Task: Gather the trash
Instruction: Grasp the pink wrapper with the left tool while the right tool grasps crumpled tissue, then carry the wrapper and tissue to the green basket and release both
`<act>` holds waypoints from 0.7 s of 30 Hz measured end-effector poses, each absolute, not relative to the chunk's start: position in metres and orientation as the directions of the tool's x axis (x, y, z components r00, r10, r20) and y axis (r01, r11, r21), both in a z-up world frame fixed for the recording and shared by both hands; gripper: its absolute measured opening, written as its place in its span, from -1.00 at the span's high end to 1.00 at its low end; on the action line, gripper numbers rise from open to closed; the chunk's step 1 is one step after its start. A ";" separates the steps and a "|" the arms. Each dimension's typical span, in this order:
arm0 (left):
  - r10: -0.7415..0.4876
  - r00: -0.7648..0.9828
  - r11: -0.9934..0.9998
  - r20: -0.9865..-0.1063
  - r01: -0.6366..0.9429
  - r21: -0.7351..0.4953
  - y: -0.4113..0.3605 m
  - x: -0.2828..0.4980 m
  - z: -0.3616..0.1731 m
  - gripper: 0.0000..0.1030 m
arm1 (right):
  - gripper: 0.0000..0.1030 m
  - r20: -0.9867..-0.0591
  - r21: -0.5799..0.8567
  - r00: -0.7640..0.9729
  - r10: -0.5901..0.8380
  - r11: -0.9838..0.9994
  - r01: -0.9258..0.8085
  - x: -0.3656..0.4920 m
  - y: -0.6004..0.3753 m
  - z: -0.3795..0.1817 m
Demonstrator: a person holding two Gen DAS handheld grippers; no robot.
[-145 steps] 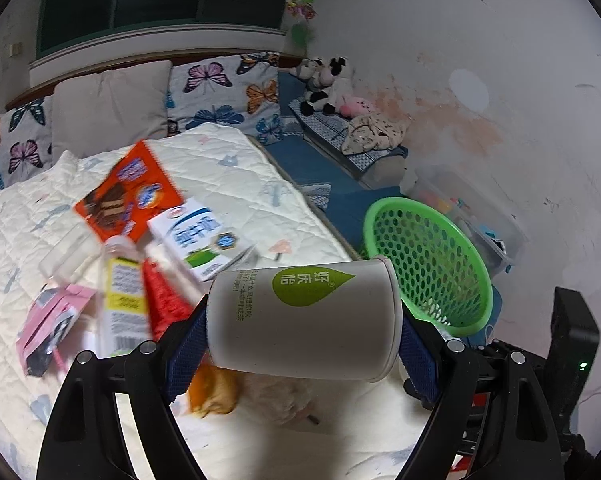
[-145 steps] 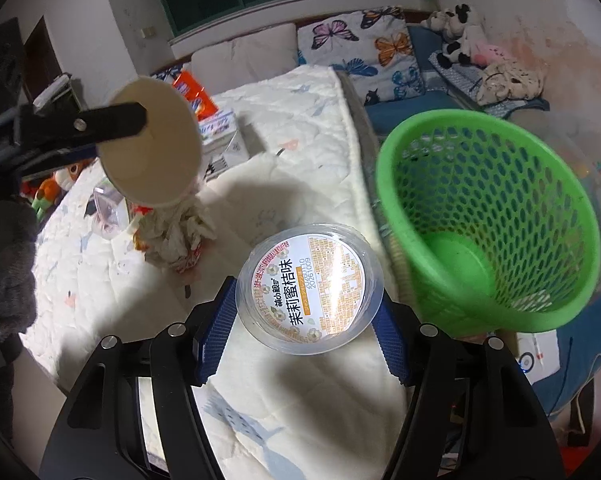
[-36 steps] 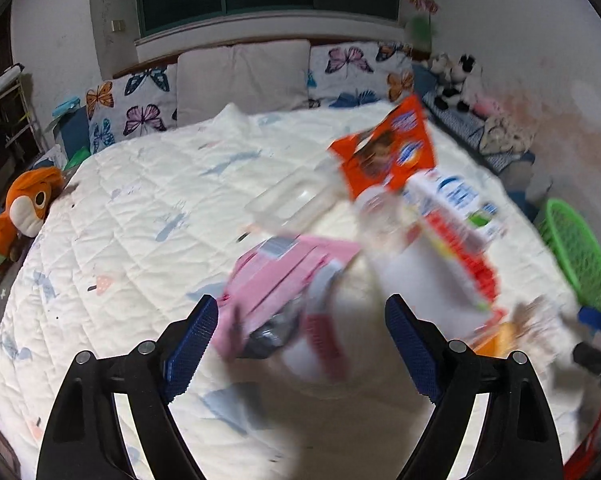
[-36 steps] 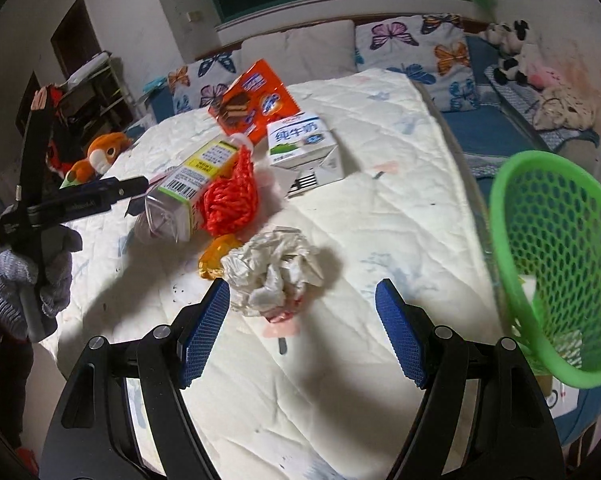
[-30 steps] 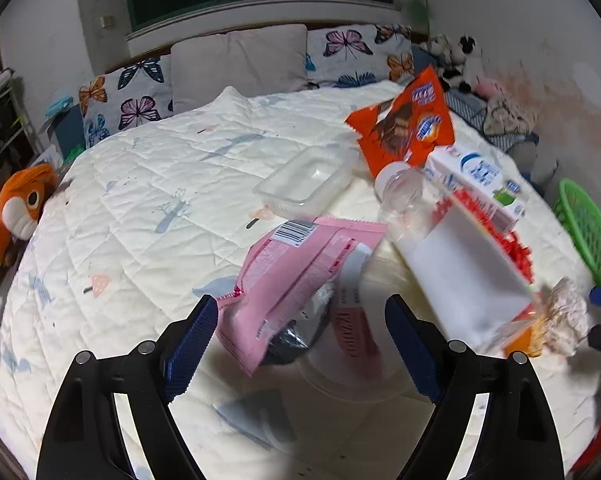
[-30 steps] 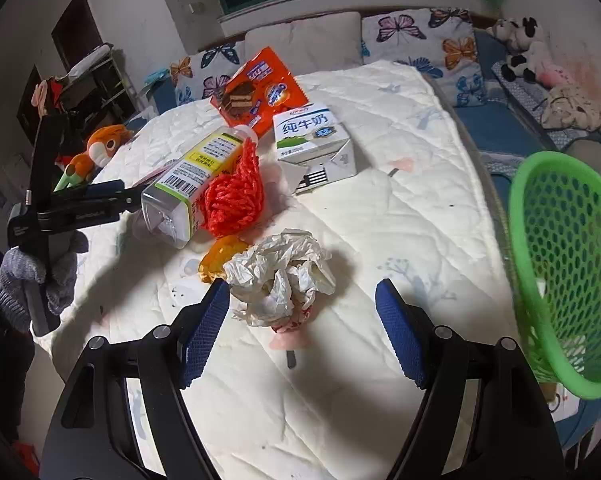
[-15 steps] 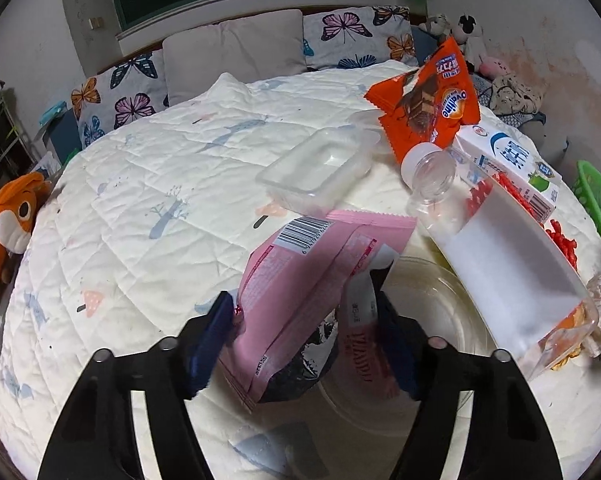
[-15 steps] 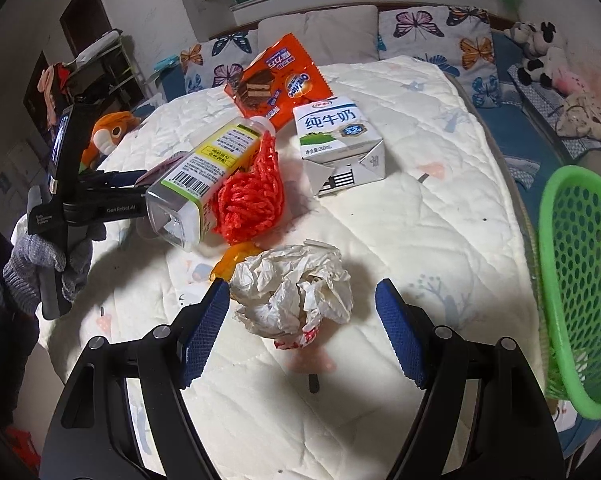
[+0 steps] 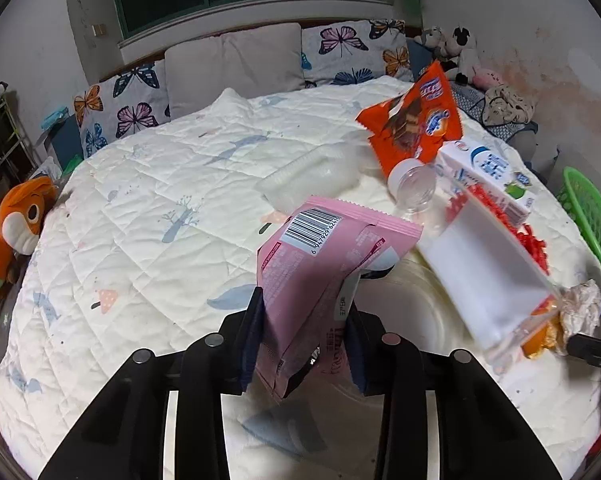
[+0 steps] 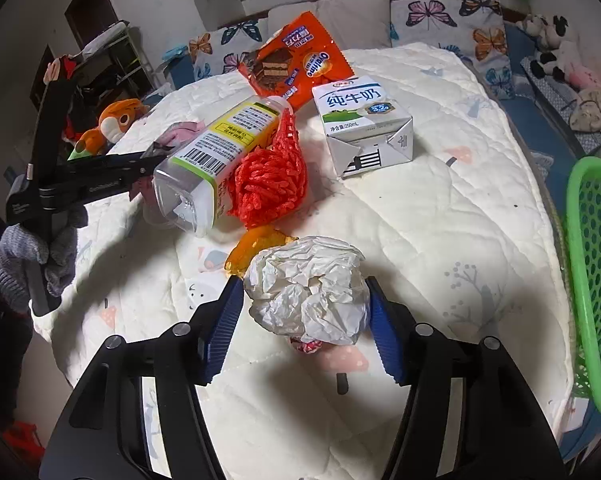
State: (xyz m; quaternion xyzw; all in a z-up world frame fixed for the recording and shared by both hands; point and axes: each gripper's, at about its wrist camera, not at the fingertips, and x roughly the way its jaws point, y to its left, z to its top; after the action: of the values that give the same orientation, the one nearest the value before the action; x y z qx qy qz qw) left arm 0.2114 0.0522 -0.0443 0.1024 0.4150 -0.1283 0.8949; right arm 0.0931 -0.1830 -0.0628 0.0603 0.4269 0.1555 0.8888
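Blue-padded fingers of the left gripper [image 9: 304, 336] are closing onto a pink foil wrapper [image 9: 320, 280]. The right gripper [image 10: 306, 316] is closing around crumpled white paper [image 10: 308, 292] on the quilted bed [image 10: 460, 208]; the green mesh basket [image 10: 592, 272] stands past the bed's right edge.

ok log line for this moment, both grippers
left gripper: closing on pink wrapper | right gripper: closing around crumpled paper | green basket: waiting

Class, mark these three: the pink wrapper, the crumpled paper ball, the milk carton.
pink wrapper [image 9: 316, 268], left wrist view, middle of its back panel.
crumpled paper ball [image 10: 308, 292], right wrist view, centre.
milk carton [image 10: 360, 106], right wrist view, printed top face.
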 end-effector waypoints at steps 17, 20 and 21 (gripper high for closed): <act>-0.262 0.655 0.937 -0.709 0.350 -0.023 0.044 0.155 0.011 0.33 | -0.10 -0.673 0.251 0.679 0.294 0.954 -0.164 0.052 -0.217 -0.033; -0.303 0.648 0.920 -0.699 0.390 -0.037 0.027 0.147 0.020 0.33 | -0.10 -0.665 0.247 0.699 0.263 0.961 -0.126 0.045 -0.235 -0.028; -0.314 0.646 0.914 -0.696 0.403 -0.040 0.021 0.145 0.023 0.33 | -0.10 -0.664 0.247 0.703 0.254 0.962 -0.114 0.044 -0.241 -0.027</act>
State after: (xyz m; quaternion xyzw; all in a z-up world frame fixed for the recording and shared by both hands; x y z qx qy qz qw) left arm 0.1452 0.0209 0.0226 0.0594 0.3713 -0.1981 0.9052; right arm 0.0435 -0.2407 -0.0273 0.0939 0.3718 0.1000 0.9181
